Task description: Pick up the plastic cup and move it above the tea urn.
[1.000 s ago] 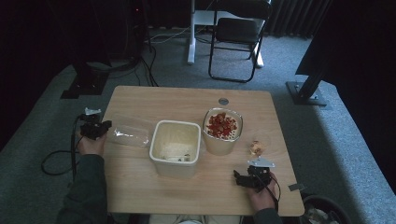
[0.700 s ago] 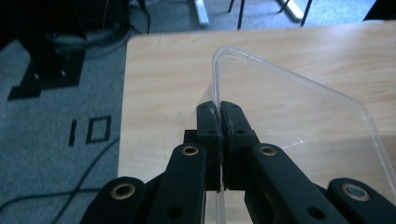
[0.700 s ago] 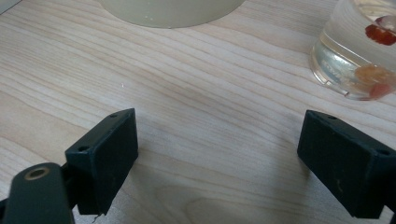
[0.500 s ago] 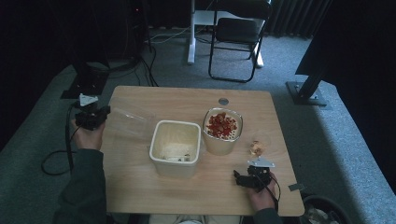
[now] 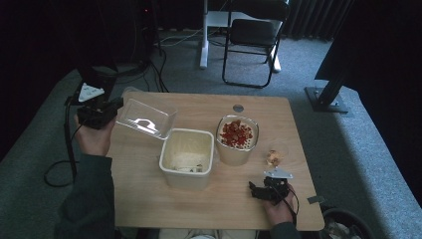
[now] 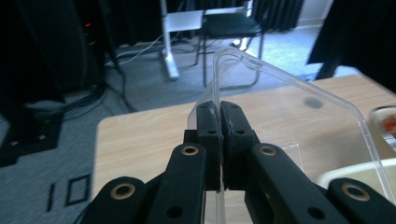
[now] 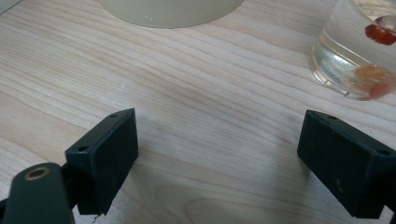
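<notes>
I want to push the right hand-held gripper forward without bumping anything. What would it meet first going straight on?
Probably the cream square plastic tub straight ahead of the open right hand-held gripper; bare wooden table lies between. The small clear glass cup stands off to one side.

The high view looks forward and down on the whole tabletop (image 5: pixel 149 199) from above the person's side. The left gripper view rides raised, facing across the tabletop toward the chair (image 6: pixel 231 28), which the high view shares. The right gripper view sits low and close over the wood.
</notes>
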{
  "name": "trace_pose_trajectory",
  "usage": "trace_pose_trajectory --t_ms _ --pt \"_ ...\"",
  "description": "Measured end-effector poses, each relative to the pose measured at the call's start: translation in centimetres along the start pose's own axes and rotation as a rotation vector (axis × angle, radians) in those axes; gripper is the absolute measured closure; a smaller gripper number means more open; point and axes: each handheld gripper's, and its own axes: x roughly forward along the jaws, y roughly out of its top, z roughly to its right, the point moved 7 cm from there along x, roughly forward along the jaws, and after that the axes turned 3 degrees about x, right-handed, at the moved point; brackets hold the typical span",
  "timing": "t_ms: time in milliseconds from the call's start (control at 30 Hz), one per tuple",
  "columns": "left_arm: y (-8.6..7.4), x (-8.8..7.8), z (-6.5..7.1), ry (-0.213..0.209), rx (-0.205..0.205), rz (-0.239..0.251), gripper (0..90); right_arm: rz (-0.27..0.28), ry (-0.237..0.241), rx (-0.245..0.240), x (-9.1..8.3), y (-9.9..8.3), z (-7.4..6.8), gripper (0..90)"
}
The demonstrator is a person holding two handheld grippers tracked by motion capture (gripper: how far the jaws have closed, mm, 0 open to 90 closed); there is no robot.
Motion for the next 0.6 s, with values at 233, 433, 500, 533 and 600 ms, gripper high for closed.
trace_pose_trajectory --t_ms 233,433,500,533,600 --pt "0.1 -0.1 4.5 -0.129 0.025 -0.017 88.3 0.0 0.0 0.001 0.0 0.0 0.0 11.9" --pt "-1.0 0.8 6.8 -0.222 0.035 -0.045 77.5 0.0 0.0 0.001 0.0 0.0 0.0 11.9" --pt "-1.2 1.0 7.8 -0.251 0.066 -0.042 71.4 0.0 0.0 0.002 0.0 0.0 0.0 11.9" --pt "-1.2 1.0 7.8 -0.251 0.066 -0.042 68.8 0.0 0.0 0.002 0.0 0.0 0.0 11.9" --pt "-1.2 1.1 8.2 -0.257 0.076 -0.033 65.1 0.0 0.0 0.002 0.0 0.0 0.0 11.8"
